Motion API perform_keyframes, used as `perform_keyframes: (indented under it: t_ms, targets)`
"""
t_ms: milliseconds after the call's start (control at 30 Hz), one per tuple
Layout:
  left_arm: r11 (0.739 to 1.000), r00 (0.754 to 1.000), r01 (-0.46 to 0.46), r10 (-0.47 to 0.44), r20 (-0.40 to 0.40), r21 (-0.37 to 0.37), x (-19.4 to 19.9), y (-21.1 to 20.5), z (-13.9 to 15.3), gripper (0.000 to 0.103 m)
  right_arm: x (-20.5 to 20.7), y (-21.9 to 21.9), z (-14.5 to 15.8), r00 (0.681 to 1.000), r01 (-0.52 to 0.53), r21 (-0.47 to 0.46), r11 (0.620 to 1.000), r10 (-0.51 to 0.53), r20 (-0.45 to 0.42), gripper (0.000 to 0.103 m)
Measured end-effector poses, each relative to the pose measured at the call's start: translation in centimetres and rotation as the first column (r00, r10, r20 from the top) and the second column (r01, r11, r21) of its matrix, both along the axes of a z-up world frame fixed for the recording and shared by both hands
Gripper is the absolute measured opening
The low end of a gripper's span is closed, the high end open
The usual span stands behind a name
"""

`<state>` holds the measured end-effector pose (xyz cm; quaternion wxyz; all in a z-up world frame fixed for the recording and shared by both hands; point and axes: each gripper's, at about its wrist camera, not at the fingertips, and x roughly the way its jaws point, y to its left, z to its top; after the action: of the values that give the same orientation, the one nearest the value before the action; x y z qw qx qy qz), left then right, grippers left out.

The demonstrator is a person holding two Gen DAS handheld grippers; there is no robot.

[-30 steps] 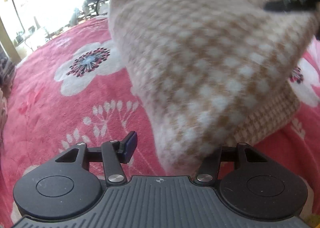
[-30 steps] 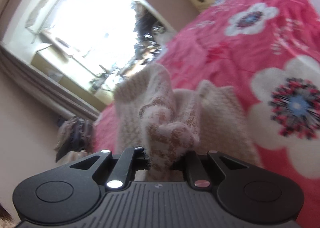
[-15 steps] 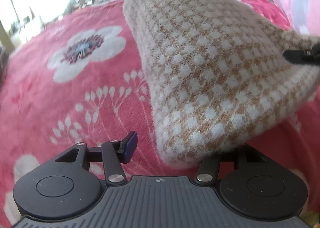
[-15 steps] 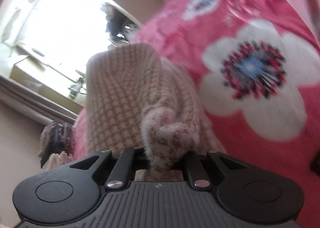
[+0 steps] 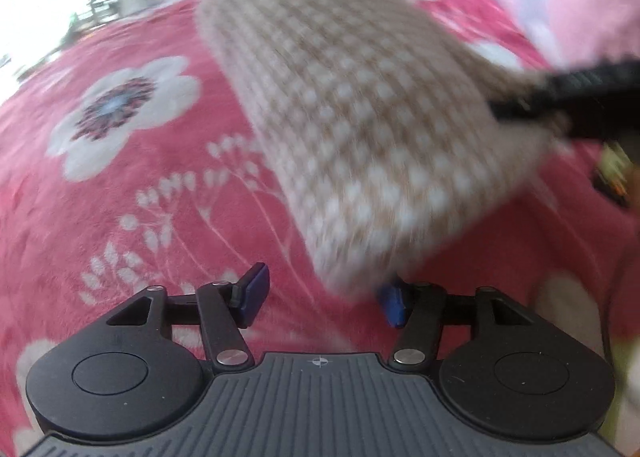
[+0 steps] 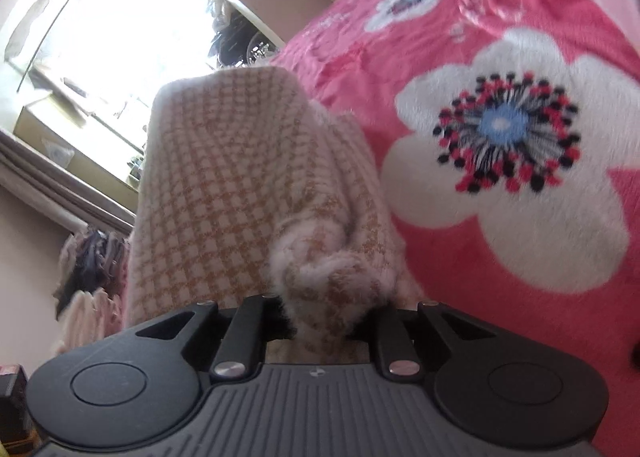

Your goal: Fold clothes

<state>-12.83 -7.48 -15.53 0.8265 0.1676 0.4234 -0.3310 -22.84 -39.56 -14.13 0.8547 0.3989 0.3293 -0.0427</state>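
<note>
We have a thick knitted garment (image 5: 360,129), beige with a small white check, hanging lifted over the bed's pink floral blanket (image 5: 120,197), and from its drape we judge how it will handle. It sags in a broad soft sheet without any stiffness, and the fuzzy pile at its edge suggests a plush, bulky knit that is light enough to hold from one corner yet heavy enough to swing and pull against a grip. Our right tool (image 6: 328,313) is clenched on a bunched wad of the knit, the fabric swelling out between its fingers, so that hold looks secure. Our left tool (image 5: 324,297) stands with its fingers spread wide apart and nothing between them, its blue pads (image 5: 252,293) bare; the lower corner of the garment hangs just above and in front of its right finger, apart from it or barely brushing it, which the blur will not let us settle. In the left wrist view the other tool shows as a dark shape (image 5: 568,97) at the garment's far upper edge. Since the knit is soft and fuzzy, not slippery, we think a pinch on a doubled edge or a corner would hold best, while a pinch on a single layer in mid-panel would stretch it and let it droop. The free lower corner near our left tool looks the natural place to take hold, keeping the edge taut between both tools.
</note>
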Motion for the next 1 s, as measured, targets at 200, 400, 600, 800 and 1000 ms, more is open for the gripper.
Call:
perform_keyframes:
  t_ms: [200,400,600,800,1000]
  targets:
    - [0.993,0.995,0.096,-0.096,0.009,-0.065,0.4,3.9,2.5,0.059,-0.1,-0.3,-0.9,1.0,0.014,0.011,1.0,-0.014,-0.01,0.017]
    - [0.959,0.974,0.207,-0.183,0.135,-0.194,0.4,3.2,6.4,0.056,0.2,-0.1,-1.1,1.0,0.014,0.019,1.0,-0.014,-0.023,0.017]
    - [0.864,0.874,0.467,-0.42,0.244,-0.186,-2.3,-3.0,5.9,0.046,0.3,-0.1,-1.1,0.999,0.023,0.017,1.0,-0.023,-0.032,0.017]
    - [0.846,0.83,0.527,-0.494,0.258,-0.076,-2.8,-4.9,3.5,0.043,0.7,-0.4,-0.7,0.997,0.018,0.025,1.0,-0.016,-0.069,0.021]
    - [0.835,0.81,0.549,-0.52,0.272,-0.04,-2.5,-5.0,2.6,0.044,1.7,-2.4,1.5,0.98,-0.034,0.043,0.998,0.042,-0.196,0.037]
